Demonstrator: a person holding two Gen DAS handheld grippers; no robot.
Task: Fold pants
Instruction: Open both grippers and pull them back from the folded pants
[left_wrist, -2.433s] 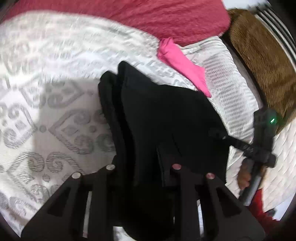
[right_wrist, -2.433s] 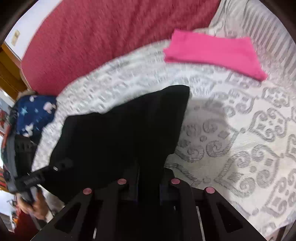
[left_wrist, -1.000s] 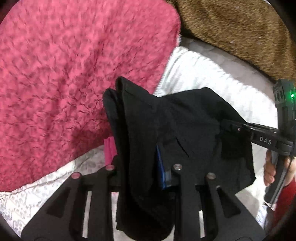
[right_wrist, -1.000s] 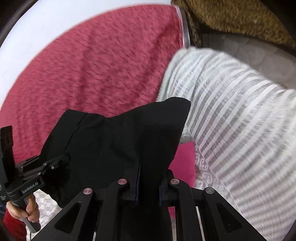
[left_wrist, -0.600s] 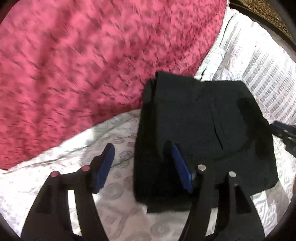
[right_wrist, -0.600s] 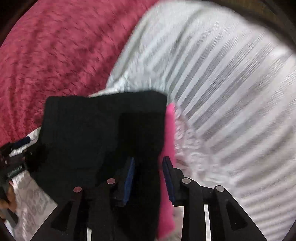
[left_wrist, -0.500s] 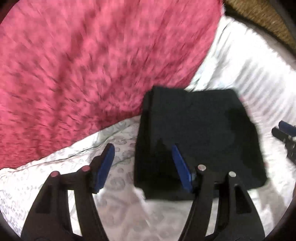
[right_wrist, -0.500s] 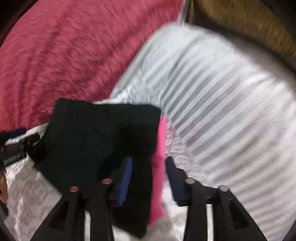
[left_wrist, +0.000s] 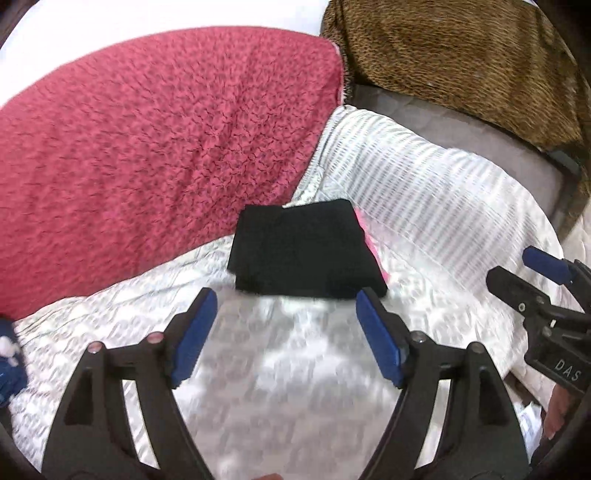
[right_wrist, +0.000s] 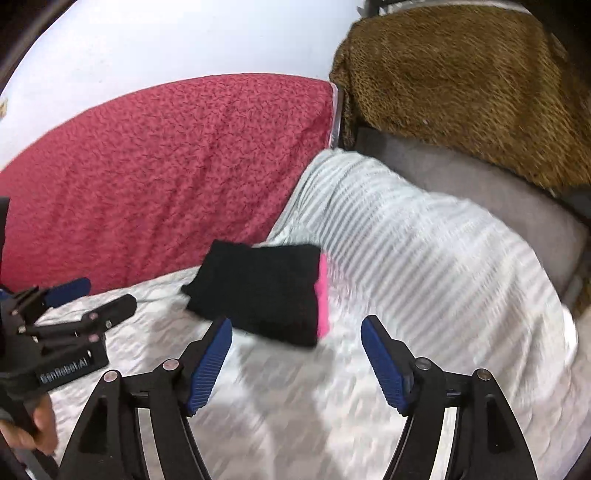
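Grippers are both pointing down toward the bed, side by side. The left gripper (left_wrist: 286, 334) has its jaws wide apart with nothing between them; they have just been opening. The right gripper (right_wrist: 295, 363) is the same, jaws spread and empty, also just opened. The folded black pants (left_wrist: 304, 249) lie on the patterned white cover (left_wrist: 288, 376), near the red blanket (left_wrist: 159, 147), beyond both grippers and not touching them. A pink cloth (right_wrist: 323, 295) lies under the pants, mostly hidden. The cover pattern is blurred. Labels read "DAS" and "GenRobot.AI".
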